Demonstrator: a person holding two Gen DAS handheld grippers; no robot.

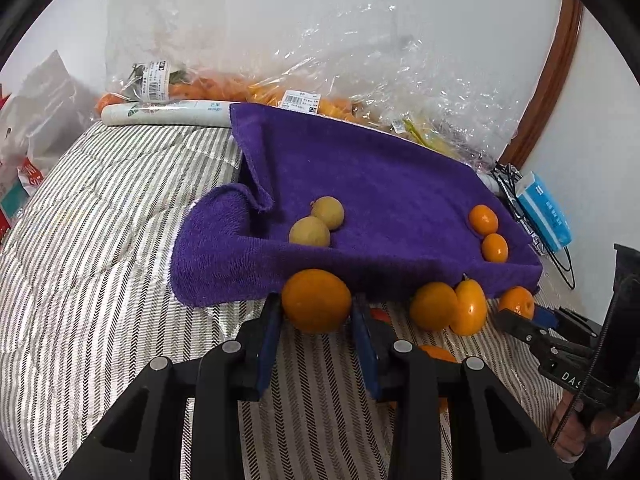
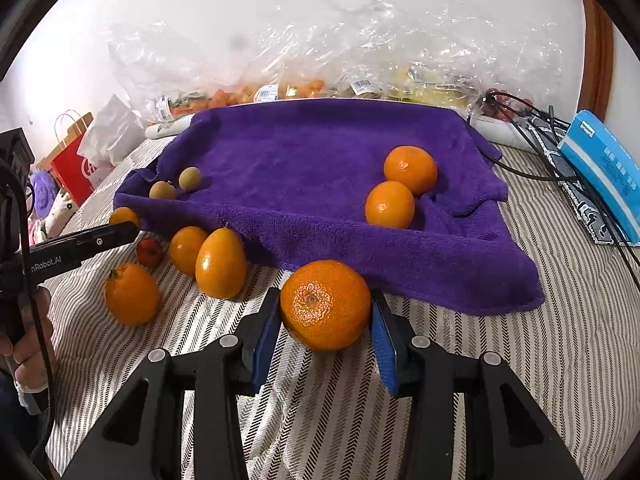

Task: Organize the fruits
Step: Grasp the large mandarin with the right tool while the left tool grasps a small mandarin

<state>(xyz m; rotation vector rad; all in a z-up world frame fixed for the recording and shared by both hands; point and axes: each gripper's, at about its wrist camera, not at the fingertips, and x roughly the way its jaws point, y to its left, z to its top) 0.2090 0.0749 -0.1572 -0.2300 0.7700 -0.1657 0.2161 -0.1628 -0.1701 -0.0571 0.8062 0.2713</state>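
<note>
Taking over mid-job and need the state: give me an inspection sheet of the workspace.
Surface: striped bedding, purple towel spread on it.
Job's things: two mandarins and two small greenish-brown fruits on the towel; loose orange fruits and one small red fruit on the bedding.
Clutter: bagged produce, blue box, paper bags.
Grippers: left tool shut on an orange fruit; right tool shut on a mandarin.
Cables: black leads at right.
Surroundings: white wall.

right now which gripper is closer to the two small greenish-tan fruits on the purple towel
Left. The left gripper sits just below the two greenish-tan fruits, by the purple towel's near edge. The right gripper is further along that edge, toward the towel's other end.
</note>
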